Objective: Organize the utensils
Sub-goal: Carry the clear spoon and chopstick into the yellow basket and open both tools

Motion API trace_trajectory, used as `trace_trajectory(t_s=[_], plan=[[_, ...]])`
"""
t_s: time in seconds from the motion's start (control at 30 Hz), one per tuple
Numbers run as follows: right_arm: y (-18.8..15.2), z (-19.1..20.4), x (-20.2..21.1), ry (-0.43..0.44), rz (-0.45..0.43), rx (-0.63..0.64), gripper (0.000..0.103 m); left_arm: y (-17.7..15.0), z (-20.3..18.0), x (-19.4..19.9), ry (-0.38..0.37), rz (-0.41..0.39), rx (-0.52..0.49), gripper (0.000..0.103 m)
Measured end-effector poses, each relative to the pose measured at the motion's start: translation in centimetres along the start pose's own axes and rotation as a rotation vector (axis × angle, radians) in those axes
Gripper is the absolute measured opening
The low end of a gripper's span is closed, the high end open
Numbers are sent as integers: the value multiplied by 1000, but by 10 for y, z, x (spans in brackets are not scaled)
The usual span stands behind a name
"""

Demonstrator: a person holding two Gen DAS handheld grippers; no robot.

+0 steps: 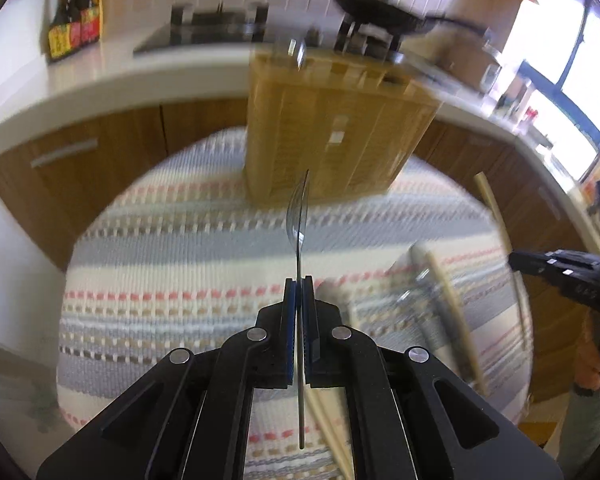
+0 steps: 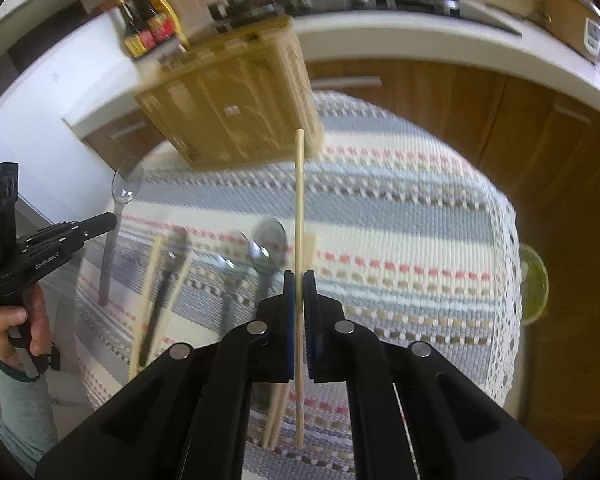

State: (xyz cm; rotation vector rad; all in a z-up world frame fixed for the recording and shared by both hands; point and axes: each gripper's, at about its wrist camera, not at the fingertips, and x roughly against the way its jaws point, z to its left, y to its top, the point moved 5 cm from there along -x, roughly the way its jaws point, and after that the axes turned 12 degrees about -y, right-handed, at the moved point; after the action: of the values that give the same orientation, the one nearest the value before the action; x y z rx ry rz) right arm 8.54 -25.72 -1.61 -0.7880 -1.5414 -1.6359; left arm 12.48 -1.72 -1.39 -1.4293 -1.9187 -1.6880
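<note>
1. Striped tablecloth (image 2: 400, 216): covers the round table; everything I work with sits on it

2. Wooden utensil holder (image 1: 332, 120): upright at the table's far side, slots open at the top; blurred in both views. I judge it the destination for both items I carry

3. Left gripper (image 1: 299, 288): pads clamped on a metal spoon (image 1: 299, 216), bowl pointing forward and up, handle trailing back between the arms. Clear of the cloth

4. Right gripper (image 2: 299, 280): pads clamped on a single wooden chopstick (image 2: 299, 200), tip toward the holder, clear of the cloth

5. Loose utensils (image 2: 204, 276): spoons, chopsticks and a dark-handled piece lying near the table's close edge, left of my right gripper; not yet sorted

Handling note: I would bring each tip over its own slot, tilt the item near vertical before lowering, and release only once the end is inside. The chopstick is thin, so I would keep my squeeze firm to stop it pivoting
</note>
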Motion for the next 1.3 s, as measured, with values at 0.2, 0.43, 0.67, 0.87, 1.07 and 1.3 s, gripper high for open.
trace_trajectory(t_s=[0.2, 0.43, 0.67, 0.87, 1.07, 1.3], plan=[[33, 15, 17, 22, -179, 47, 3, 35, -26, 46, -86, -209, -44, 1], [71, 25, 37, 72, -369, 35, 3, 80, -46, 79, -161, -432, -82, 1], [117, 27, 47, 89, -531, 15, 3, 122, -45, 71, -199, -539, -113, 1], [164, 26, 35, 84, -603, -16, 3, 148, -35, 55, -237, -589, -135, 1], [198, 27, 9, 64, -637, -29, 3, 168, -14, 33, -246, -623, -106, 1], [216, 24, -24, 54, -650, -47, 3, 175, 2, 12, -221, -653, -106, 1]])
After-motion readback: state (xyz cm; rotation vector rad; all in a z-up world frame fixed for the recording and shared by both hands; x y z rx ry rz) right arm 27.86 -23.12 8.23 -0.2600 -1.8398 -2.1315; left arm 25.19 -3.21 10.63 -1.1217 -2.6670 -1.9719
